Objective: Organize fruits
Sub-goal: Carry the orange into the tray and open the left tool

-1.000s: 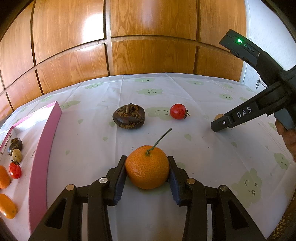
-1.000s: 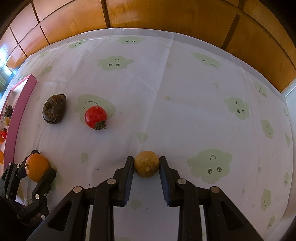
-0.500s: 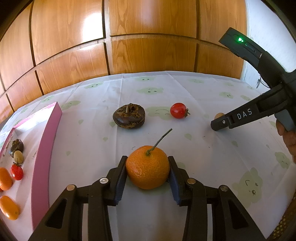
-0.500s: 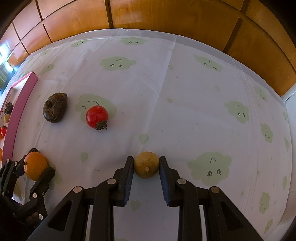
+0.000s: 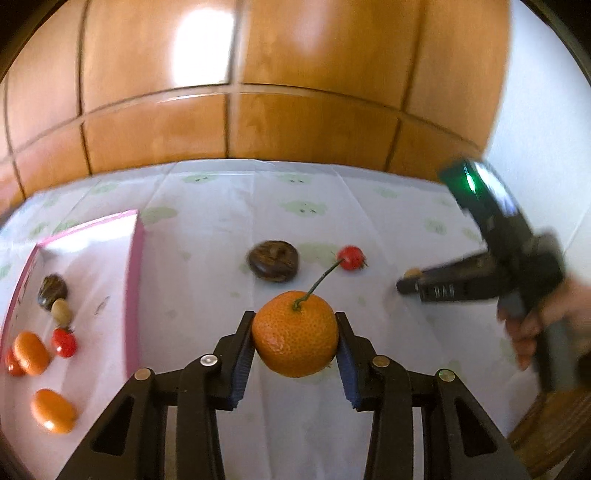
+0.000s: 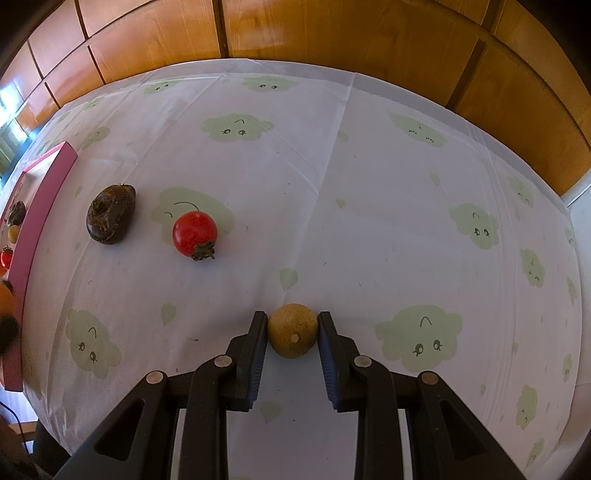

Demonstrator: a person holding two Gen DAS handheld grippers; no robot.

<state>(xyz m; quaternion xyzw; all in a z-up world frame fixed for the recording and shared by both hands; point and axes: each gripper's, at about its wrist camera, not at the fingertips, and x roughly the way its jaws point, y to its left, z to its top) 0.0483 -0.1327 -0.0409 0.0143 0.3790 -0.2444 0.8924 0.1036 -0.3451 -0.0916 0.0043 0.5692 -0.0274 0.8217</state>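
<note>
My left gripper (image 5: 295,332) is shut on an orange tangerine (image 5: 295,332) with a green stem and holds it above the tablecloth, right of the pink tray (image 5: 133,291). My right gripper (image 6: 292,328) is shut on a small tan round fruit (image 6: 292,329) at the tablecloth; it also shows in the left wrist view (image 5: 408,280). A red cherry tomato (image 6: 194,230) and a dark brown fruit (image 6: 110,214) lie on the cloth to the left of the right gripper.
The pink tray holds several small fruits: orange ones (image 5: 53,410), a red tomato (image 5: 64,341), a tan one (image 5: 61,312) and a dark one (image 5: 53,291). Wooden wall panels (image 6: 332,29) stand behind the table. The table edge runs along the right.
The left gripper has lifted the tangerine off the cloth and risen, with the view now blurred by motion. The right gripper stays closed around the tan fruit.
</note>
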